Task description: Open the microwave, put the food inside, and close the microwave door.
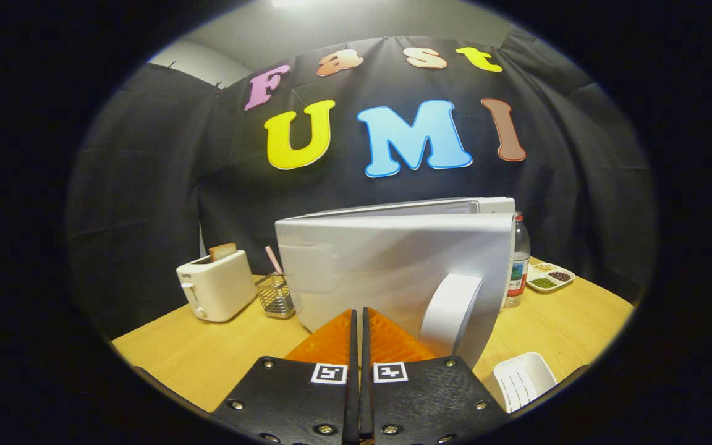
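A pale wooden worktop is stretching across the scene in front of a black cloth wall. Farthest left, a small white toaster is standing on it, with a slice of toast poking up from its slot. Just to the right of the toaster, a wire mesh holder is sitting on the worktop, with a striped straw leaning out of it. Next comes the white microwave, standing in the middle of the worktop and taking up most of the centre; its white door is facing the camera at an angle, and a broad curved white handle is hanging near the door's right edge. The gripper is pointing straight at the lower part of that door, its two fingers pressed together with nothing between them, their tips just at the door surface. To the right of the microwave, partly hidden behind it, a clear plastic bottle is standing upright. Beyond the bottle, a white divided dish is holding small heaps of beans or seeds. Nearest on the right, beside the gripper, a white slotted tray is lying on the worktop.
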`<action>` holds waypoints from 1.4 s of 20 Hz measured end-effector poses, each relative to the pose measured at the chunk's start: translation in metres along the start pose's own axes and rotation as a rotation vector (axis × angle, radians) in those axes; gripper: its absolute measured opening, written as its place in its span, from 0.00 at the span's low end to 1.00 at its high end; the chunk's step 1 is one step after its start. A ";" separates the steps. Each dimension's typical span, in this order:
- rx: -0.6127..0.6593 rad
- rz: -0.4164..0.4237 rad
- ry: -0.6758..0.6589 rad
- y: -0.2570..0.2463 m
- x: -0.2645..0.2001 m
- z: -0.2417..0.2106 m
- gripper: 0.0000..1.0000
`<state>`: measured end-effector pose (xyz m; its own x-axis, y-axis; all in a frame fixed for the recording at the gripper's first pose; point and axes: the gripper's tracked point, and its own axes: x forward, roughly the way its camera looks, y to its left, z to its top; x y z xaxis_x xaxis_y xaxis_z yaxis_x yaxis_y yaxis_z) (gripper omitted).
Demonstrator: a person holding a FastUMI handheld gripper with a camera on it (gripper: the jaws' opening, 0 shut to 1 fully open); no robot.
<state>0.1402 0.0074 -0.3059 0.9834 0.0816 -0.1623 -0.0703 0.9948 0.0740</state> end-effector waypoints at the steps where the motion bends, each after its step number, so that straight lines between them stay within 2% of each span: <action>1: -0.004 -0.016 0.001 -0.008 0.008 0.001 0.01; 13: -0.035 -0.166 0.024 -0.067 0.082 0.012 0.01; 20: -0.007 -0.197 0.050 -0.077 0.114 0.006 0.01; 28: -0.032 -0.215 0.057 -0.082 0.141 0.008 0.03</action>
<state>0.2863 -0.0626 -0.3269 0.9653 -0.1297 -0.2265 0.1333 0.9911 0.0005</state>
